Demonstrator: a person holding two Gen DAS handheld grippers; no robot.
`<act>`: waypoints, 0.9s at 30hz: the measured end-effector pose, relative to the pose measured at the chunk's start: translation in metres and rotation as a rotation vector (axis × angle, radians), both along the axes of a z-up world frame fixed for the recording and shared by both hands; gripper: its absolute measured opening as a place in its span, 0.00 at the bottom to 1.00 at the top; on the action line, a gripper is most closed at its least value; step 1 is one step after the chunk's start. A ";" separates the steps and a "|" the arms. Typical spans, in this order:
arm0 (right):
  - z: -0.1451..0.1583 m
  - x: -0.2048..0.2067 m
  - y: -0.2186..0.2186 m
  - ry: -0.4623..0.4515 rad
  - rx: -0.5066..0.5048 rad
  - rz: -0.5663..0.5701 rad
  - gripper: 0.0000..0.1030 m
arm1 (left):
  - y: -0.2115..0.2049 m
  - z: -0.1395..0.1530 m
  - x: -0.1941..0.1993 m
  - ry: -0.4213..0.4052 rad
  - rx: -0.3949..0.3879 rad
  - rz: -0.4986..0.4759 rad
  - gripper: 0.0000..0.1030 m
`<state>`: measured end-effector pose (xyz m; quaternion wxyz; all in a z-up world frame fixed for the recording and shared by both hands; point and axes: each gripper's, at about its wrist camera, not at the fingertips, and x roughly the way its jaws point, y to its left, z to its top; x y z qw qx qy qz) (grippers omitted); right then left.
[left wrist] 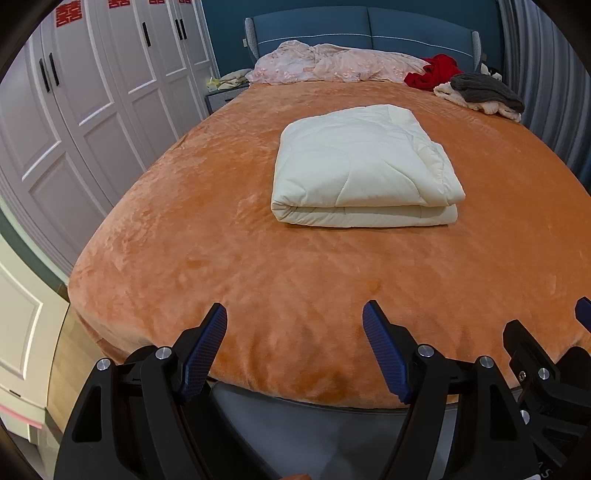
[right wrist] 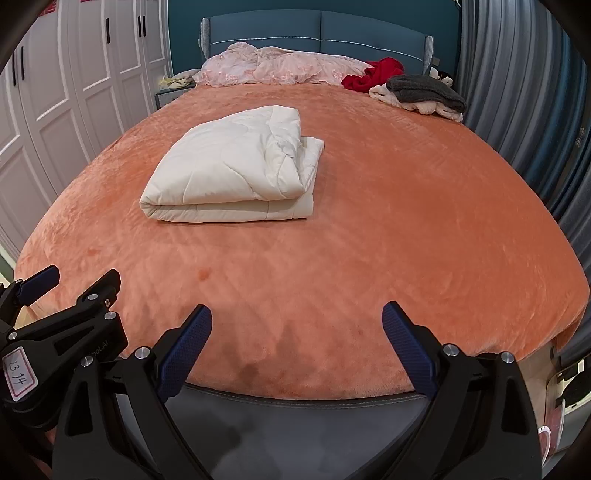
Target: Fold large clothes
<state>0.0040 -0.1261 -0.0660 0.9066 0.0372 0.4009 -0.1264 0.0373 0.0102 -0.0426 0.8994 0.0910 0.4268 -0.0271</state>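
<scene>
Quilt (left wrist: 364, 166), cream and folded into one thick rectangle, lies near the middle of the orange bedspread (left wrist: 258, 266), its folded edge facing the foot and its long axis running across the bed. Nothing lies between it and the foot. Beyond it, against the blue headboard (left wrist: 362, 29), sit one rumpled pink duvet (left wrist: 332, 66), one red garment (left wrist: 432, 74) and one grey knit (left wrist: 484, 90) on a pale heap. Both tools hover over the foot edge, well short of the quilt: left gripper (left wrist: 295, 343) and right gripper (right wrist: 297, 339) each spread wide, holding nothing.
</scene>
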 end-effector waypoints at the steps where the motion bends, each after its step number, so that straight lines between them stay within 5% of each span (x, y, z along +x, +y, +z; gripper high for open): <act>1: 0.000 0.000 0.000 -0.001 0.000 0.000 0.88 | 0.001 0.000 0.000 0.001 -0.001 0.001 0.70; 27: 0.000 0.000 -0.002 0.000 0.000 0.002 0.88 | 0.004 0.000 0.001 -0.001 0.001 0.000 0.70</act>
